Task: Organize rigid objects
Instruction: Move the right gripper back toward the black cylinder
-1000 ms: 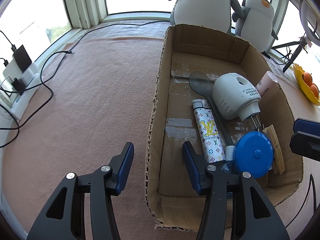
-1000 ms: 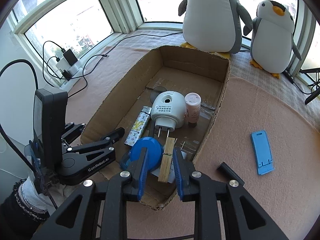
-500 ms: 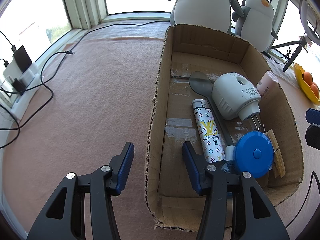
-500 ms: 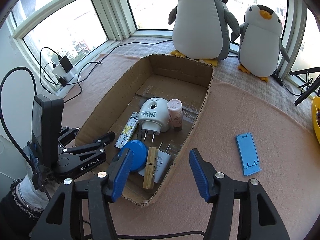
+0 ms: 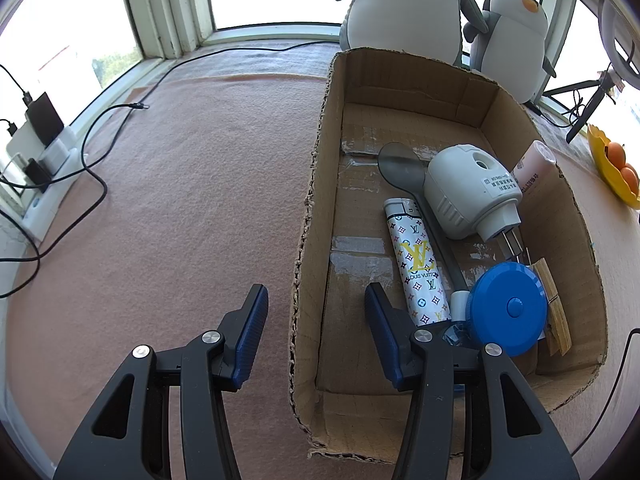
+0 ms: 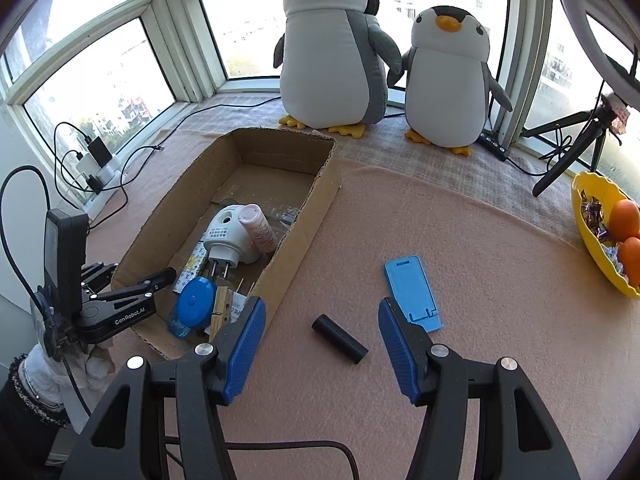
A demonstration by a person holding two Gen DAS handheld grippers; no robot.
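Right wrist: pink felt tabletop (image 6: 480, 280) beneath bay windows (image 6: 100, 80)

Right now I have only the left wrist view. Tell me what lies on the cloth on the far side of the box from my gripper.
Observer: A black cylinder lies on the pink cloth, just outside the cardboard box.
Operator: Say where the right gripper is.
Observer: The right gripper hangs over that cylinder with its jaws open. In its own view it has one finger on each side of the cylinder and holds nothing.
Operator: Name anything else out there.
Observer: A blue phone stand lies flat beyond the cylinder, apart from it.
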